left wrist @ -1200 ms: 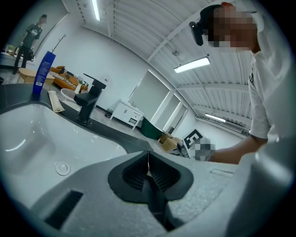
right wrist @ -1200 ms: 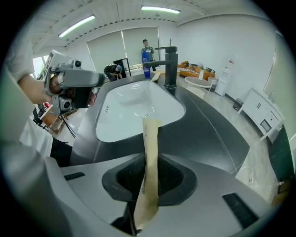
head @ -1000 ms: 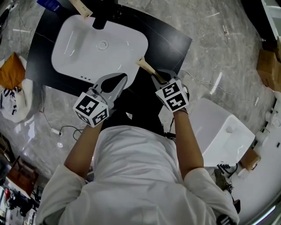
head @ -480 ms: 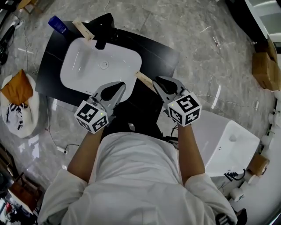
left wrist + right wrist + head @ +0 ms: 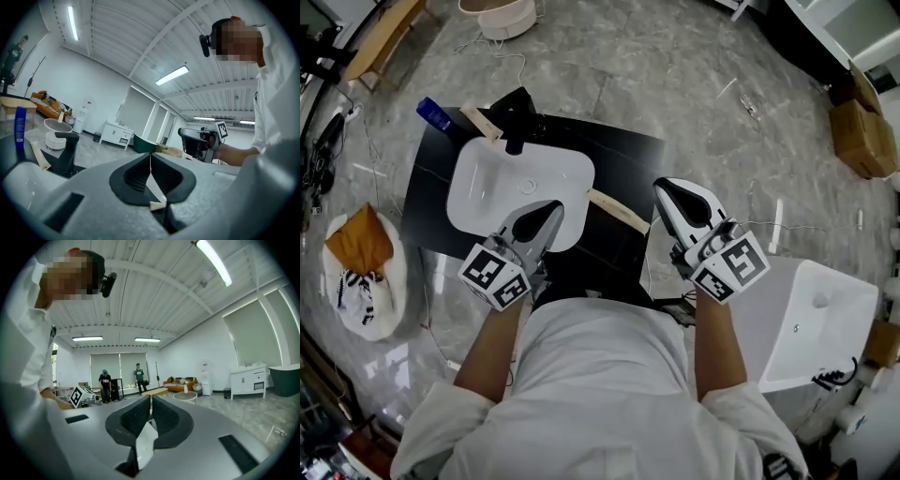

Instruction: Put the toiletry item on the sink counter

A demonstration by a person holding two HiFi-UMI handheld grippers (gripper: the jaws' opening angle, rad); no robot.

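The grey marble floor [image 5: 675,75] is spreading under everything, and a black table [image 5: 619,159] is standing on it, carrying a white sink basin [image 5: 502,183]. A white boxy unit [image 5: 806,319] is sitting to the right, well apart. The left gripper [image 5: 551,211] is hanging over the basin's near edge, its jaws pressed together on nothing. The right gripper [image 5: 673,190] is hovering by the table's right edge, its 2 jaws likewise together and empty. A black faucet [image 5: 514,127] is rising behind the basin, with a blue bottle [image 5: 433,113] and a tan strip [image 5: 480,122] near it. The tan toiletry item [image 5: 617,210] is lying slanted on the table just right of the basin, between the grippers and touching neither.
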